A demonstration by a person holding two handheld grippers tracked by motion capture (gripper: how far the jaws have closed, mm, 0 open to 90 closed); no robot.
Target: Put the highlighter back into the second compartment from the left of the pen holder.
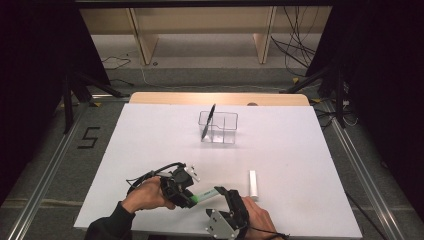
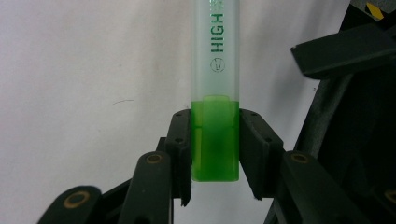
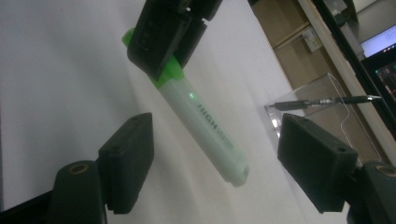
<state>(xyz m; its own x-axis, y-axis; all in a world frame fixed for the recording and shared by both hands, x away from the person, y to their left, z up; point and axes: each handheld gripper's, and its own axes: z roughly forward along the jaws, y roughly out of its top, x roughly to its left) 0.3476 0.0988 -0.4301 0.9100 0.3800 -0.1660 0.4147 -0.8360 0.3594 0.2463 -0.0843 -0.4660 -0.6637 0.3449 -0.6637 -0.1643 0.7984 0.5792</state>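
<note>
High view, clear organizer on table, black pen leaning inside

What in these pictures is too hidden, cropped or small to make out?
- Highlighter: in the left gripper view the top edge cuts off its far end and part of the printed word.
- Pen: in the right gripper view the right gripper's jaw hides its lower end inside the clear box.
- White stick: too small in the high view to tell what it is.
- Left gripper: in the high view the hand hides part of its body.
</note>
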